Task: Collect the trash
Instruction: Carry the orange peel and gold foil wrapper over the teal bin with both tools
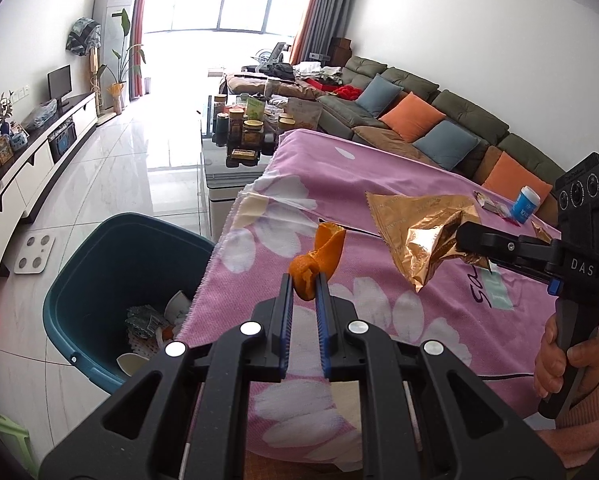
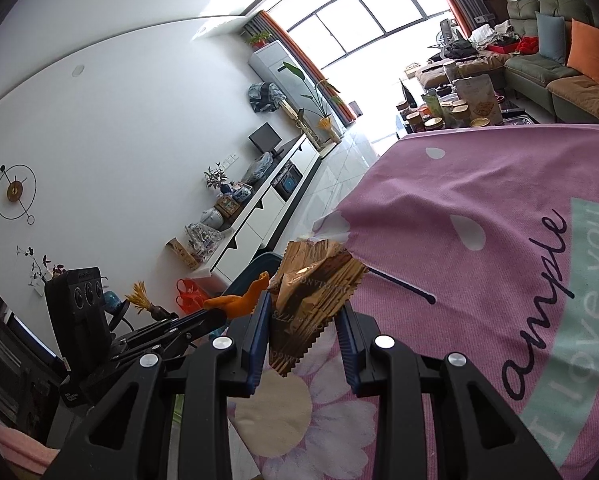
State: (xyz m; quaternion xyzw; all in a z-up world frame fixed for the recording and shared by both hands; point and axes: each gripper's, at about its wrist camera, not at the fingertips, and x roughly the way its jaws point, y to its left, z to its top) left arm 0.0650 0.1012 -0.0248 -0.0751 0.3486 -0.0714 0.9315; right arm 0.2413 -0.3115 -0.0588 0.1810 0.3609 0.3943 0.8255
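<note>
My left gripper [image 1: 304, 286] is shut on a curled orange peel [image 1: 319, 258] and holds it above the edge of the pink flowered tablecloth [image 1: 379, 184]. To its right, my right gripper [image 1: 465, 236] is shut on a crumpled gold foil wrapper [image 1: 415, 236], lifted off the cloth. In the right wrist view the gold wrapper [image 2: 311, 296] sits between that gripper's [image 2: 305, 308] blue pads, and the orange peel [image 2: 245, 300] shows to the left. A teal bin [image 1: 111, 276] stands on the floor left of the table, with trash inside.
A small blue-and-white bottle [image 1: 525, 204] and a small dark wrapper [image 1: 491, 204] lie on the far cloth. A glass coffee table [image 1: 219, 160] with several jars stands beyond. A sofa [image 1: 439, 120] runs along the right, a TV cabinet [image 1: 39, 160] along the left. A white scale [image 1: 33, 254] lies on the floor.
</note>
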